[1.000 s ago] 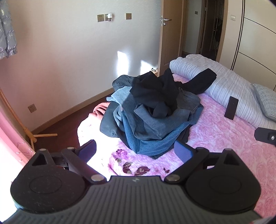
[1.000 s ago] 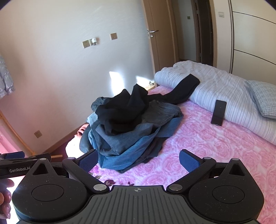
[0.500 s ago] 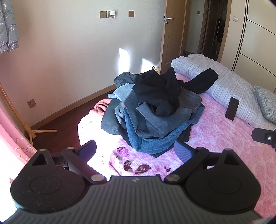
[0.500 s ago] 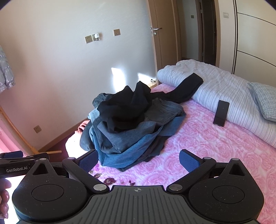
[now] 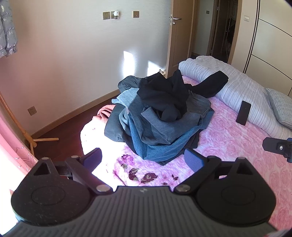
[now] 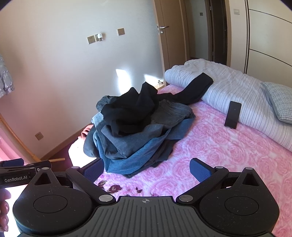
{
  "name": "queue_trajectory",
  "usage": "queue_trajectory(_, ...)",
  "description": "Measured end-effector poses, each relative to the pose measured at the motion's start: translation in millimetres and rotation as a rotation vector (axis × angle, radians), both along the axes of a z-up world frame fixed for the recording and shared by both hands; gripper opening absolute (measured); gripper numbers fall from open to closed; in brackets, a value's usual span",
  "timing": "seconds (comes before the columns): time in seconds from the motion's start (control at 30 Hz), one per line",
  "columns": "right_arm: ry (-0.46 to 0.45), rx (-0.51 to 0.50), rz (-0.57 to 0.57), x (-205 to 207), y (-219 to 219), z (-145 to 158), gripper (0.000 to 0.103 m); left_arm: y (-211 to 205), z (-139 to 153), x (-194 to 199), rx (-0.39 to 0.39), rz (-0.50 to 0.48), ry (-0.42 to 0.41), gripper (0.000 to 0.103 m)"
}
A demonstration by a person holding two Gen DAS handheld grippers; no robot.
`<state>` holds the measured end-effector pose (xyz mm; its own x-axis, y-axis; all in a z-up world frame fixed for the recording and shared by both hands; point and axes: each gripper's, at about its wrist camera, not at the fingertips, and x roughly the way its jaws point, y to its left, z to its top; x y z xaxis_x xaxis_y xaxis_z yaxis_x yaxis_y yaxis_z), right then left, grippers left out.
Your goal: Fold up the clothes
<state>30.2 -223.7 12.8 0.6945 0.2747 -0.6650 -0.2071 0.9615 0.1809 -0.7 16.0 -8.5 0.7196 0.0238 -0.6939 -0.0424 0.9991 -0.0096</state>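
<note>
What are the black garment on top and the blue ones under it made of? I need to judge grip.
Black garment: probably a soft matte knit, limp and without sheen. Blue garments: likely denim, with a faded twill look, stiff folds and a stitched pocket.

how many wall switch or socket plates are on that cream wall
3. Two brass-coloured plates sit high on the cream wall: one beside the small white plug-in device, one nearer the wooden door. A third sits low near the skirting. More may be hidden outside the views.
</note>
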Motion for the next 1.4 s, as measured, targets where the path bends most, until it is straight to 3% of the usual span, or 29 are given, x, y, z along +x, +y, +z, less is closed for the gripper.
queue_trajectory(1.4, 0.028, 0.039, 0.031, 14.7, -14.9, -5.0, 0.103, -13.2, -0.8, 13.9, 0.032, 0.000, 0.010, 0.095)
